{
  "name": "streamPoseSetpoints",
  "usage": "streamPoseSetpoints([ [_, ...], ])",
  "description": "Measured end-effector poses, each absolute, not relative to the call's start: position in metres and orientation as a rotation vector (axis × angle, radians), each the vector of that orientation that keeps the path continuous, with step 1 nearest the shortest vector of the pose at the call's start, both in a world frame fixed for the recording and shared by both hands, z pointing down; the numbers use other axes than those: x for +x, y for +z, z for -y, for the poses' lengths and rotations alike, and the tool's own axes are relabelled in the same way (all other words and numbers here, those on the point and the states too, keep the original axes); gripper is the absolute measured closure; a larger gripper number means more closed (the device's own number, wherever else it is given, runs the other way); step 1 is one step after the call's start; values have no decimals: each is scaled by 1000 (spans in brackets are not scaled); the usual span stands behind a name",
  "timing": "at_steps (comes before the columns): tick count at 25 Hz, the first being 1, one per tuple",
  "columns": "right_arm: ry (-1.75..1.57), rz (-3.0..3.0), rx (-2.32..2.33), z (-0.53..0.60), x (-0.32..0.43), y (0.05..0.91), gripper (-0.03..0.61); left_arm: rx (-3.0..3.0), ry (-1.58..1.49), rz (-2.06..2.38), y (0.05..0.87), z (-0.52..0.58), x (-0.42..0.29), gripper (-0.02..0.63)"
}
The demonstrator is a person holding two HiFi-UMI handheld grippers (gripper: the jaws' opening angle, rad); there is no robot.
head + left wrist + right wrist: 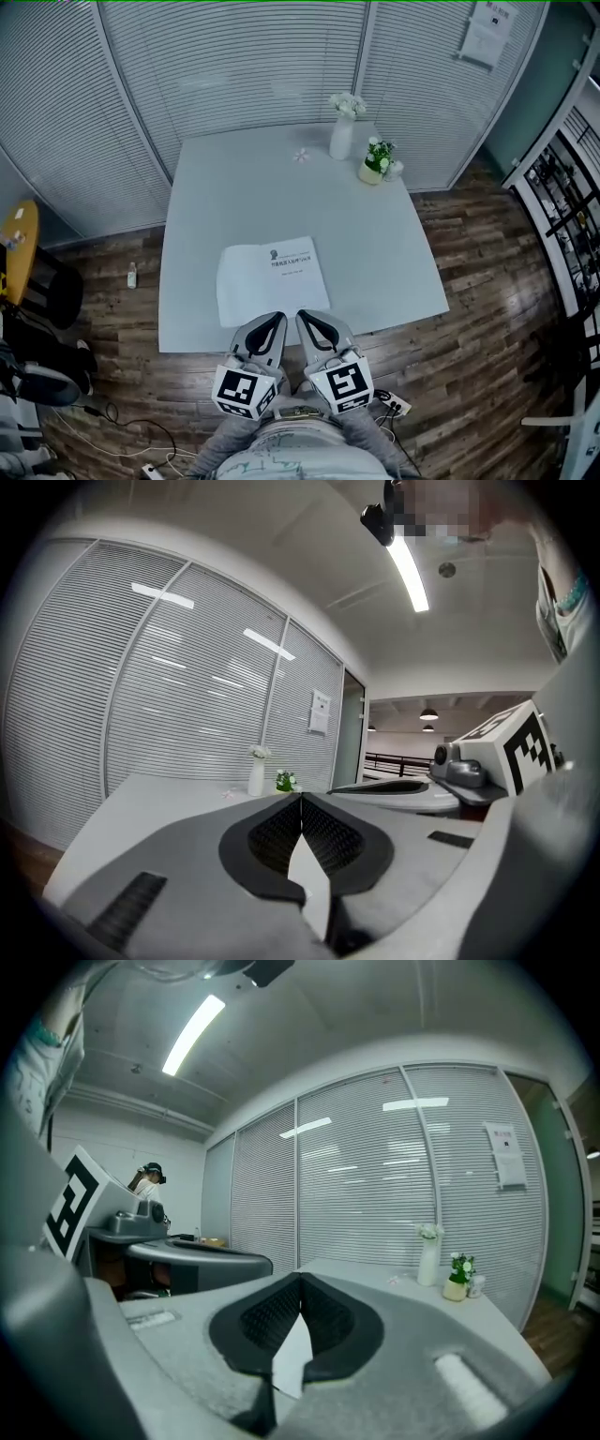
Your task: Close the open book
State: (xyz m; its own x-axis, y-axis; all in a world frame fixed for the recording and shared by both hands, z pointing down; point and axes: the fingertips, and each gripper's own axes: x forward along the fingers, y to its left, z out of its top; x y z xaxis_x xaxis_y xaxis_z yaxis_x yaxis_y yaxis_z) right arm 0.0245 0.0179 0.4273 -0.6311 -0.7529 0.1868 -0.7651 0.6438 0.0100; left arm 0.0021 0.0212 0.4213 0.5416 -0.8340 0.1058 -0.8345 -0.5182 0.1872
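Note:
A white book [272, 278] lies flat on the pale grey table [281, 187], close to its near edge, with a few lines of print on its right half. I cannot tell whether it lies open or closed. My left gripper [277, 319] and right gripper [303, 316] hover side by side just at the book's near edge, both pointing away from me. In the left gripper view the left gripper [301, 797] has its jaw tips touching, with nothing between them. The right gripper [300, 1277] looks the same in its own view, shut and empty.
At the table's far side stand a white vase with flowers [342, 134], a small potted plant [376, 160] and a tiny flower-like piece [300, 156]. Slatted glass walls [234, 66] close in the back. A yellow stool [19, 246] and floor cables [122, 431] are at the left.

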Motion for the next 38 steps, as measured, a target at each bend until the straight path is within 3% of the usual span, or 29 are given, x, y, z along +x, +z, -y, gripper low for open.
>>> streamPoseSetpoints([
  [19, 119, 2595, 1344, 100, -40, 451, 577, 2617, 30, 1243, 446, 101, -69, 614],
  [38, 159, 2504, 1414, 127, -46, 480, 577, 2536, 199, 1259, 517, 122, -133, 614],
])
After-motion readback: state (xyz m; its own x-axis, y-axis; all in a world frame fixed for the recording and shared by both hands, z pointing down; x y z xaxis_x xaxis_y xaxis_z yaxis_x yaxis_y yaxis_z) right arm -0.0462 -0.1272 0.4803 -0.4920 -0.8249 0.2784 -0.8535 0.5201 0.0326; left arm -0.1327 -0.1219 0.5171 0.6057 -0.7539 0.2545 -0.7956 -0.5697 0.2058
